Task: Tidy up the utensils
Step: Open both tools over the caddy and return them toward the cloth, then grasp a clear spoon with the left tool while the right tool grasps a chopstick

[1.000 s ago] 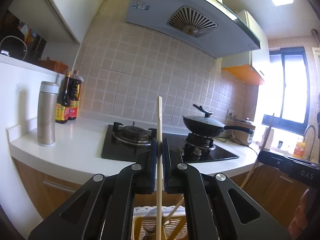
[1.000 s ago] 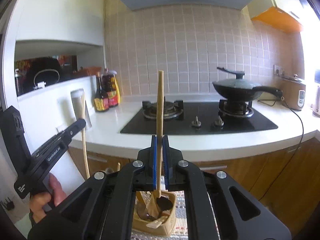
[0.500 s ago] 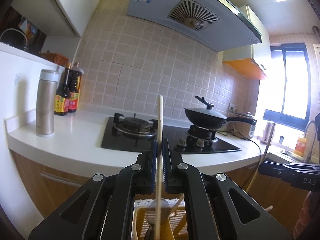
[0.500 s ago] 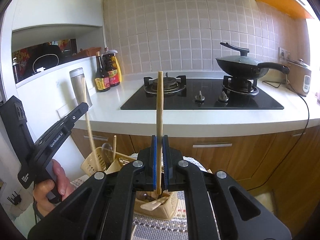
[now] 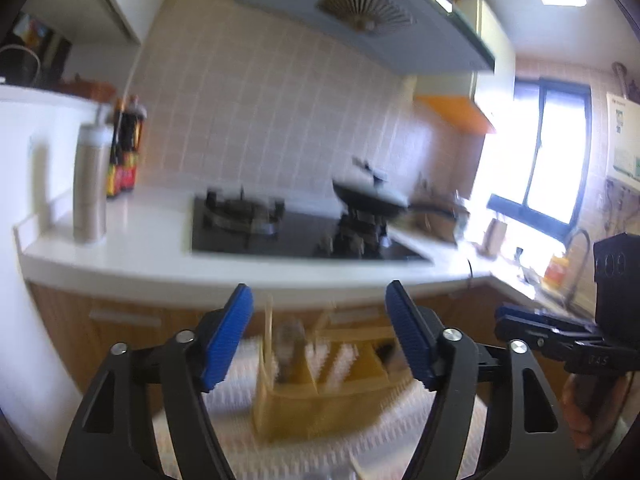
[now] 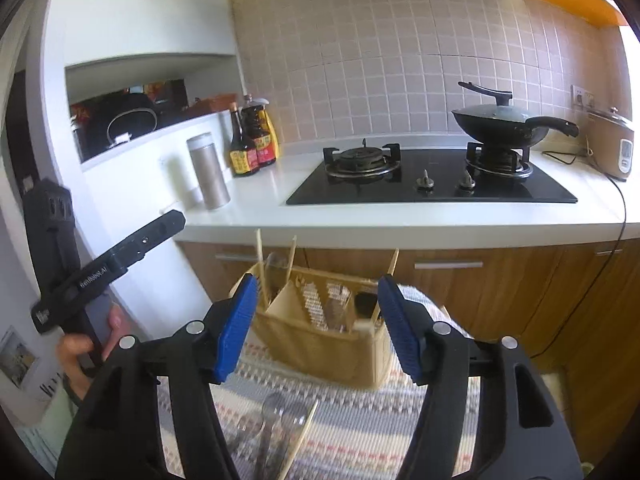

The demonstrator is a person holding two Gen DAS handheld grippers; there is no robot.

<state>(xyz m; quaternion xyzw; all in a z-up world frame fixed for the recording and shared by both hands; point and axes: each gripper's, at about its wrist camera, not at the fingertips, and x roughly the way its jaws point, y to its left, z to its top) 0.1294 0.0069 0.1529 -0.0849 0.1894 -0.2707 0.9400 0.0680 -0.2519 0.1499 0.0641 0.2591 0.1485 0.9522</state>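
Observation:
A yellow utensil caddy (image 6: pixel 320 340) with several compartments stands on a patterned mat (image 6: pixel 360 432); it appears blurred in the left wrist view as the caddy (image 5: pixel 320 400). Wooden chopsticks (image 6: pixel 261 264) and a dark utensil stick up from it. Loose spoons (image 6: pixel 268 428) and a chopstick (image 6: pixel 302 436) lie on the mat in front. My right gripper (image 6: pixel 314 320) is opening, nothing between its blue pads. My left gripper (image 5: pixel 318 328) is also opening and holds nothing; it shows as the left gripper (image 6: pixel 168 224) at the left of the right wrist view.
Behind the caddy runs a white counter (image 6: pixel 400 220) over wooden cabinets, with a black gas hob (image 6: pixel 432 184), a lidded wok (image 6: pixel 500 120), a steel flask (image 6: pixel 208 172), sauce bottles (image 6: pixel 252 140) and a rice cooker (image 6: pixel 612 144). A hand (image 6: pixel 80 352) holds the left gripper's handle.
Both grippers were shut on upright wooden chopsticks; now both stand open and the chopsticks rest in the caddy. Both views have tilted down toward the caddy and mat.

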